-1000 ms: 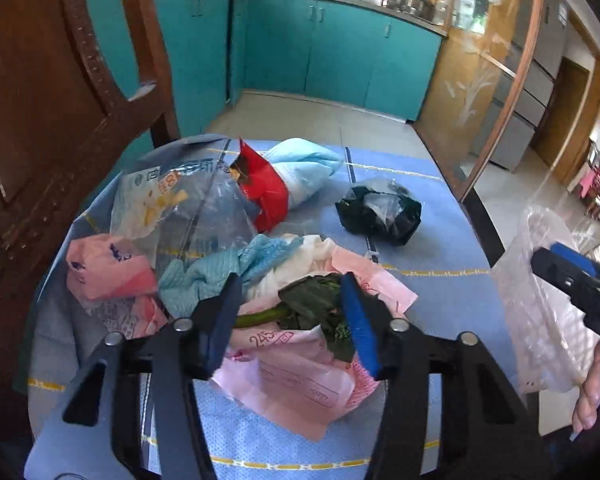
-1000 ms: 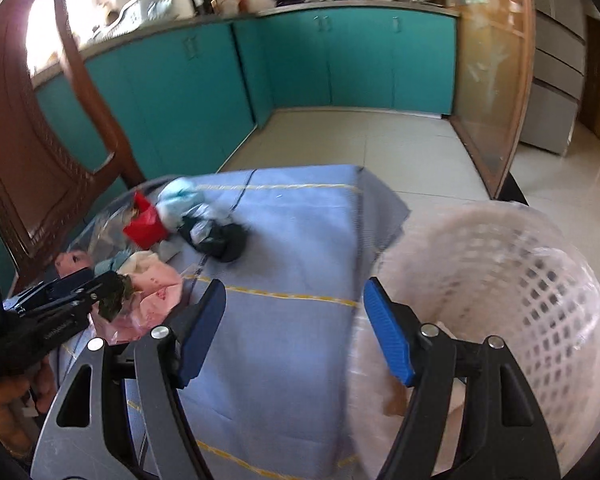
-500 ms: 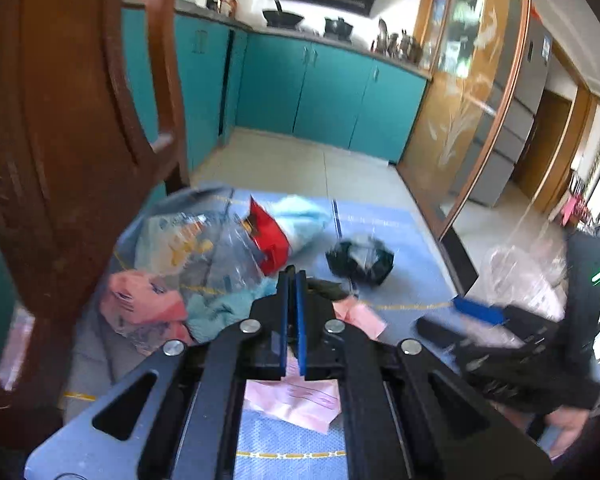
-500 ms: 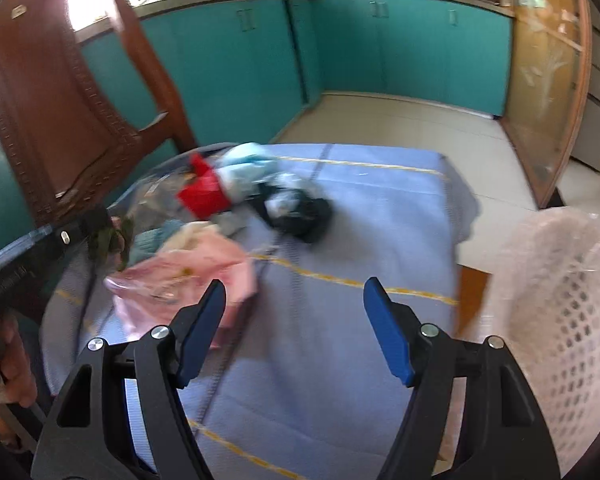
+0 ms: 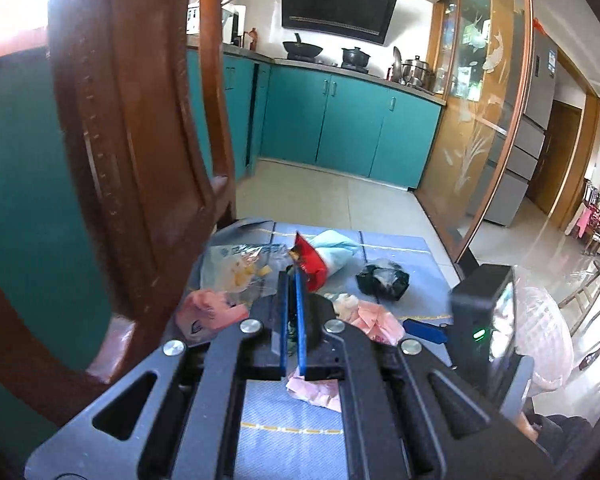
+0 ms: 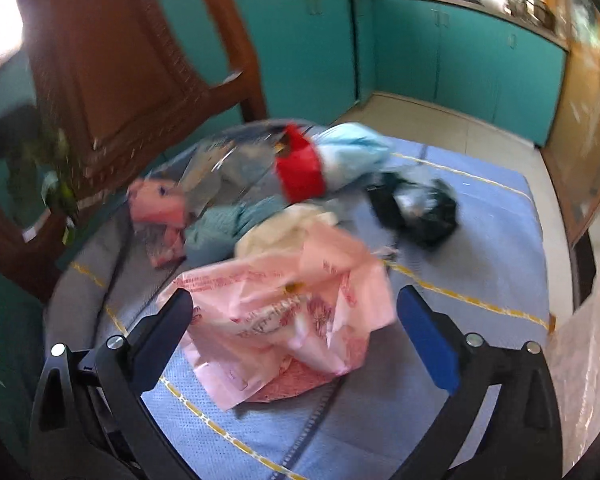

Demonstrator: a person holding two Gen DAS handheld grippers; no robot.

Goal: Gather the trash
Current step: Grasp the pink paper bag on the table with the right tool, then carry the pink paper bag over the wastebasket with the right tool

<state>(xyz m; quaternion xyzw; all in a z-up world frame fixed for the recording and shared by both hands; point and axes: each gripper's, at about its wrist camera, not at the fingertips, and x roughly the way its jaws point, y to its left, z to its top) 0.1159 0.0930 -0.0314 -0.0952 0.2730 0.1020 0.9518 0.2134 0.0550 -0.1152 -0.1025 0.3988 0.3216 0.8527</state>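
Left tongs (image 5: 291, 312) sit pinched nearly together in the left wrist view, with a scrap of green just showing between the blue pads; what it is cannot be told there. Beyond them trash lies on the blue bench (image 5: 404, 256): a red packet (image 5: 312, 264), a black bag (image 5: 382, 280) to its right, pink wrappers (image 5: 374, 316) nearer. At far right stands a pale mesh basket (image 5: 548, 340), off the bench edge. The grip looks thin, so the scrap could slip out on the way to the basket and land on the floor.

In the right wrist view, blurred, the right tongs (image 6: 296, 324) are spreading wide over a pink bag (image 6: 292, 304) that lies between the pads, not yet pressed. At far left, in front of the chair (image 6: 112, 64), something leafy and green (image 6: 58, 176) hangs from the dark left tool. The pink bag is loose and crumpled; closing on one fold may drag it, or spill what is inside. A cream wad (image 6: 284, 224) touches its far edge and might come along, or be knocked toward the black bag (image 6: 420, 208).
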